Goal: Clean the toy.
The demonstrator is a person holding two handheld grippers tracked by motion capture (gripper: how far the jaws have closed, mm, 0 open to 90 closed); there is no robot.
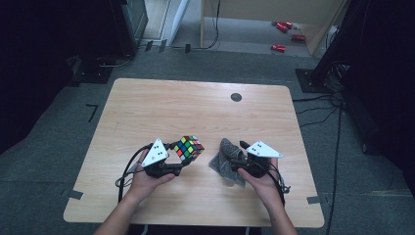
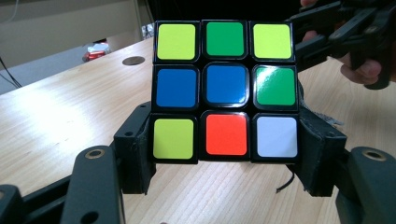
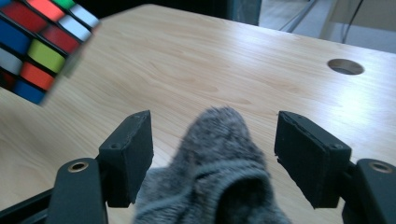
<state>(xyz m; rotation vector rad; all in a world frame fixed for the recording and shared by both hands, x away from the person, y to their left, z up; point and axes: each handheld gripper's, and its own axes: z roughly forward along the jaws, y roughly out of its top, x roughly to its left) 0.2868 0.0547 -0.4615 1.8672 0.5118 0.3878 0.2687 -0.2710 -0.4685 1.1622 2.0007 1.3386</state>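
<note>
The Rubik's cube [image 2: 225, 90] shows yellow-green, green, blue, orange and white stickers in black frames (top row centre of frame). The sock [image 3: 215, 165] is fuzzy grey; the bench [image 1: 161, 105] pale wood-grain.

Blurred cube [image 3: 39, 44] at ten o'clock in the right gripper view, cut off by the frame's edge; grey cloth [image 3: 215, 172] runs off at six, its lower end unseen.
</note>
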